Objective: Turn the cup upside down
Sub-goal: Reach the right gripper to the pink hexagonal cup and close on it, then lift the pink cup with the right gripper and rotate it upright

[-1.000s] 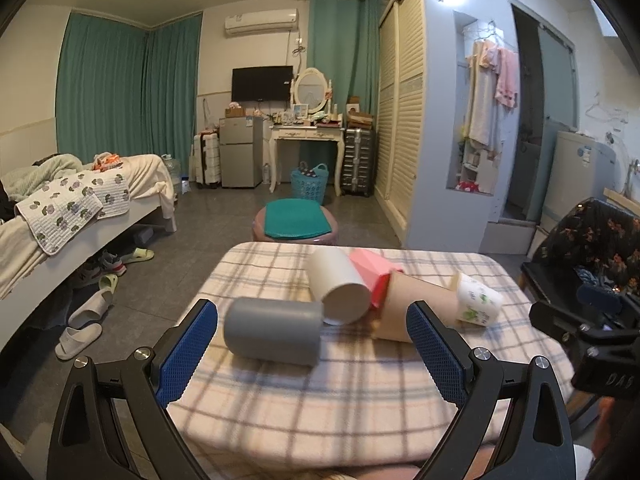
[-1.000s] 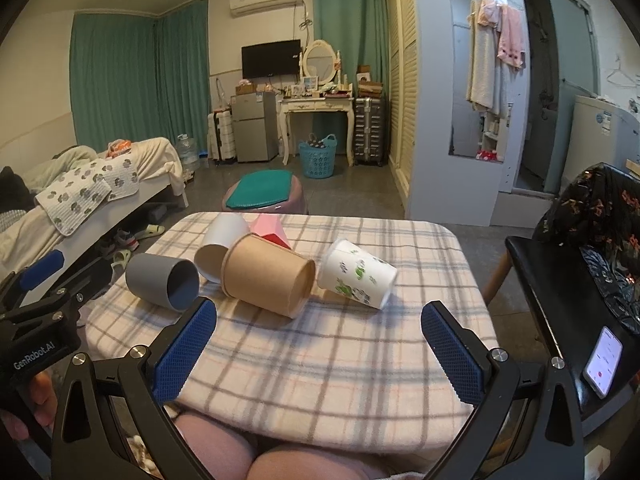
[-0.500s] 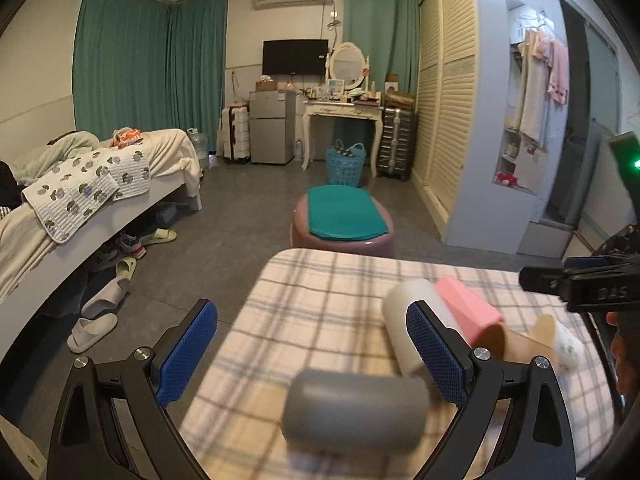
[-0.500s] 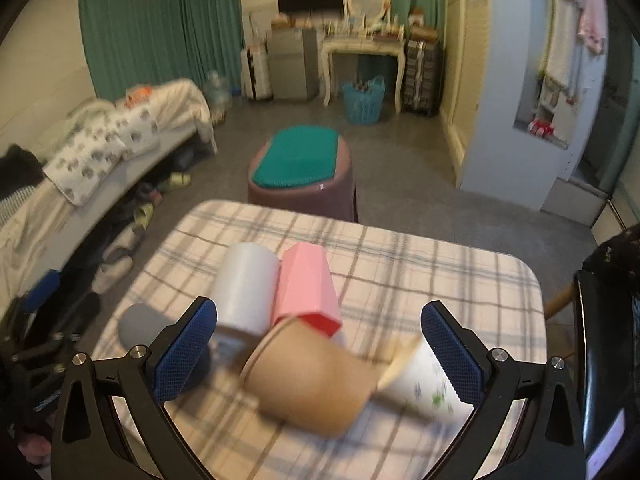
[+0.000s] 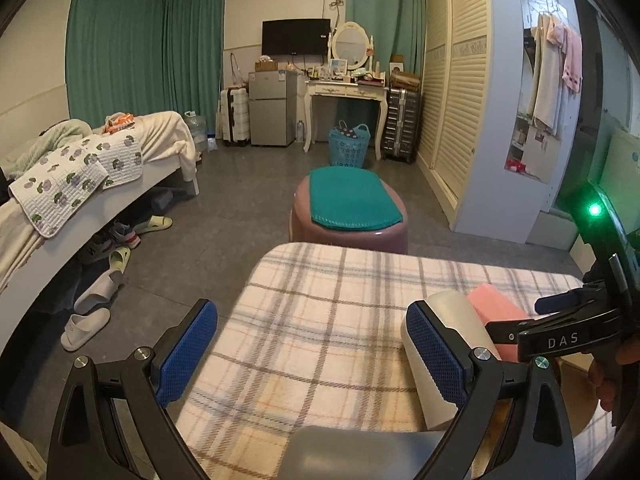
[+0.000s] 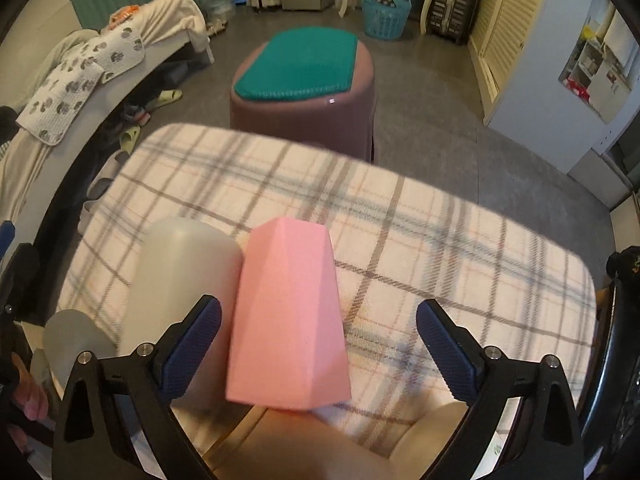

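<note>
Several cups lie on their sides on the plaid-covered table [image 5: 328, 320]. In the right wrist view my right gripper [image 6: 318, 350] is open, its jaws either side of a pink faceted cup [image 6: 288, 320] without touching it. A white cup [image 6: 180, 280] lies against the pink cup's left side, a grey cup [image 6: 72, 340] lies further left, and a tan cup [image 6: 296, 448] lies at the bottom. In the left wrist view my left gripper [image 5: 312, 354] is open above the grey cup [image 5: 360, 454]. The white cup [image 5: 448, 332] and pink cup [image 5: 496, 312] lie to its right.
A purple stool with a green cushion [image 5: 352, 208] stands just beyond the table's far edge. A bed [image 5: 80, 168] with slippers below it is on the left. A wardrobe [image 5: 460, 100] is on the right. The right gripper's body [image 5: 568, 336] shows at the right of the left wrist view.
Both grippers moved forward and down over the table. The right one closed in on the pink cup, now between its jaws. The grey cup slid to the bottom edge of the left wrist view.
</note>
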`<state>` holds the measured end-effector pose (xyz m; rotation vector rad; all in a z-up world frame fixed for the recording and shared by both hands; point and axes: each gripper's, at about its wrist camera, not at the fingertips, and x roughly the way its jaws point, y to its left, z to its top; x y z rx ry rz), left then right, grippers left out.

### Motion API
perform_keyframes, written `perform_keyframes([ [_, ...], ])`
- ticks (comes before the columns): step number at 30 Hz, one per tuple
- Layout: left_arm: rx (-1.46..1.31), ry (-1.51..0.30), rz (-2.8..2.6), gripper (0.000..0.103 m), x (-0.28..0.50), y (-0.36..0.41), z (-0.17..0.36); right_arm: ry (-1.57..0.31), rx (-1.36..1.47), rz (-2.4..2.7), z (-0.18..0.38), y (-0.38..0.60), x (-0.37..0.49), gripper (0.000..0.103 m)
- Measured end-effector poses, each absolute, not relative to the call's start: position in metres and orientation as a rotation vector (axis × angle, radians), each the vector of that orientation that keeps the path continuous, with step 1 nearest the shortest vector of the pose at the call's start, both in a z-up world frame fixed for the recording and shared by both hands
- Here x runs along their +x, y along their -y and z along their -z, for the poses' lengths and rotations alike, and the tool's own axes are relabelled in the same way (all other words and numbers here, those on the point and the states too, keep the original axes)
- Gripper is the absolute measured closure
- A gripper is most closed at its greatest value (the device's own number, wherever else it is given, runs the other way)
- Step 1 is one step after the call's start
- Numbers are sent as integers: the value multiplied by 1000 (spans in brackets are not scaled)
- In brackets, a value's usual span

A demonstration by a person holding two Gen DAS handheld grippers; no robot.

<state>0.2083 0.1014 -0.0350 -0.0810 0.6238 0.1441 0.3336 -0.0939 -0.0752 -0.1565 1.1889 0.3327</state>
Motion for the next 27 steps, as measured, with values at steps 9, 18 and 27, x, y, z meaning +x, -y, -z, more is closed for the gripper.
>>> perform_keyframes([
  [9,-87,-635,-134,5,212,-98,41,-1249,-156,-377,88,86,344,19],
  [18,-79,-627,-150,5,209,-96,36,-1294,-141,-446,94,78,343,44],
  [27,-88,-579,-154,5,180,-97,4,-1086,-100,-434,12,88,314,44],
])
